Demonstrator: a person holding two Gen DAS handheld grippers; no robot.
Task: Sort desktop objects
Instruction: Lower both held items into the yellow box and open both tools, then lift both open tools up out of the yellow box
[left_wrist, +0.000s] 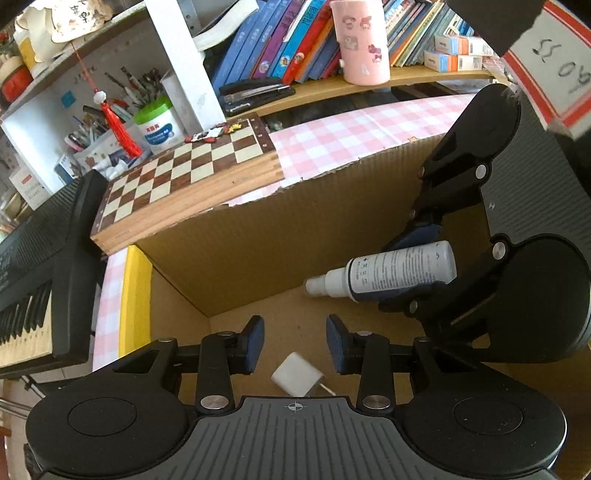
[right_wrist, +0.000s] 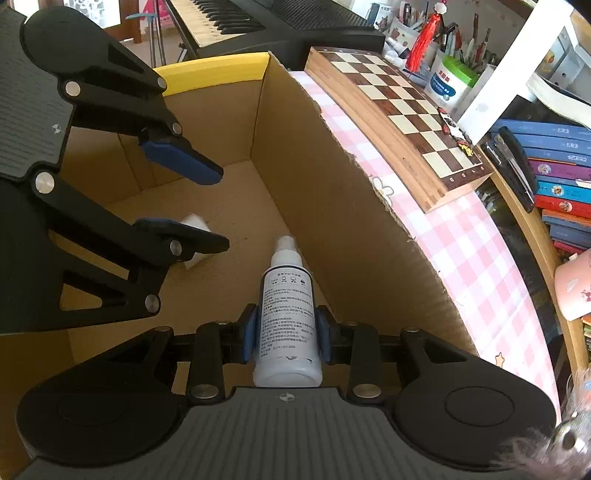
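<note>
One cardboard box (right_wrist: 332, 192) on the pink-checked worktop (right_wrist: 461, 251) holds one white charger (left_wrist: 297, 374), lying free between the left tool's (left_wrist: 295, 345) parted pads, and one spray bottle (right_wrist: 288, 317) gripped by the right tool (right_wrist: 286, 334), one chessboard (left_wrist: 184, 173) alongside.

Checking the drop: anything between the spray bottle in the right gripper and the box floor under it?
Nothing visible. The spray bottle sits clamped in the right gripper inside the cardboard box, bare floor around its nozzle. The white charger cube lies off to the side by the left gripper.
</note>
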